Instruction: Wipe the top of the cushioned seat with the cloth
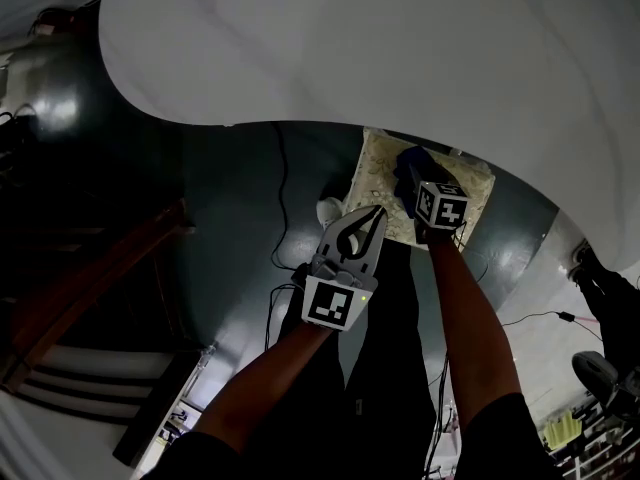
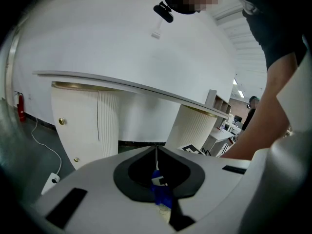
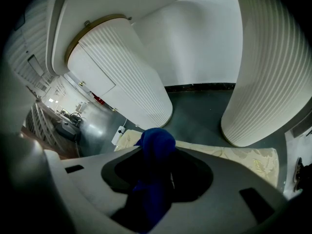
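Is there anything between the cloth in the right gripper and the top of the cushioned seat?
Nothing visible does. The right gripper holds the cloth over the cushioned seat, whose patterned top shows bare. The left gripper, shut, is off to the side, not between them.

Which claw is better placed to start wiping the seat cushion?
Right. The right claw is shut on the blue cloth over the cushioned seat; the left claw is shut and empty.
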